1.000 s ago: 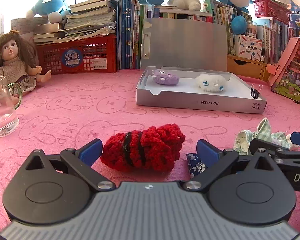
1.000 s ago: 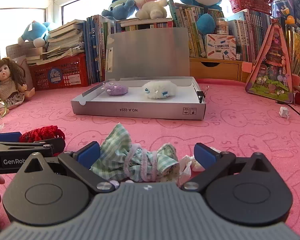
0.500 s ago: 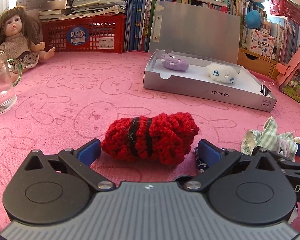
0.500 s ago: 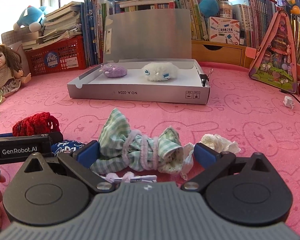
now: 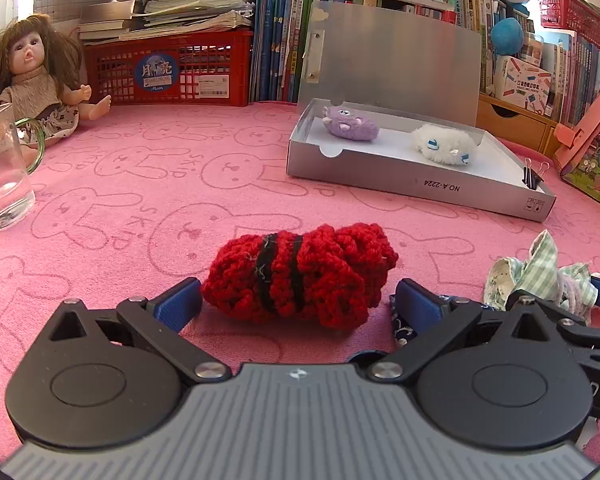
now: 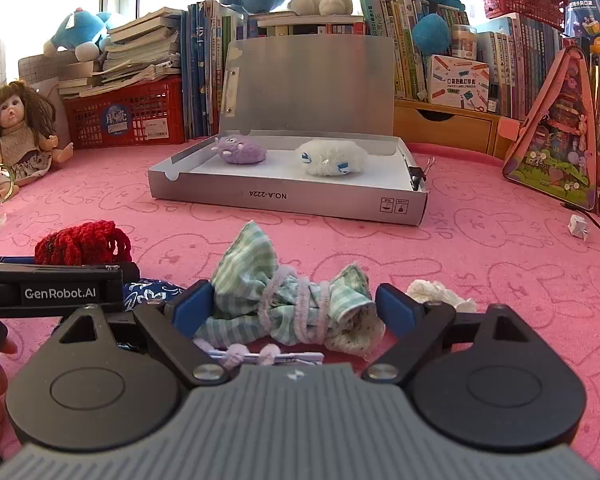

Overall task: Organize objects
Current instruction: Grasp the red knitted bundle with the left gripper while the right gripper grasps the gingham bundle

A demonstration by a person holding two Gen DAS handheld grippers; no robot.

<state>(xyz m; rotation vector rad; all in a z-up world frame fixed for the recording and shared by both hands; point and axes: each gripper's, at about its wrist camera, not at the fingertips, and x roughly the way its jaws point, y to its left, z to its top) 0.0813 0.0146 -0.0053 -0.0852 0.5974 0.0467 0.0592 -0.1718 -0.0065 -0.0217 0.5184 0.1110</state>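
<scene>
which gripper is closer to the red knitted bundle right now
Left. The left gripper is open with the red knitted bundle between its fingers; the right gripper straddles the green checked cloth beside it.

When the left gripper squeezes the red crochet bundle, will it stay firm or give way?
The red crochet bundle looks like soft yarn, so it probably compresses. Two black bands hold it together, so it likely stays bundled. It seems light.

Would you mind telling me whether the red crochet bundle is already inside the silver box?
No, the red crochet bundle lies on the pink mat between the open left gripper fingers, well short of the silver box.
</scene>
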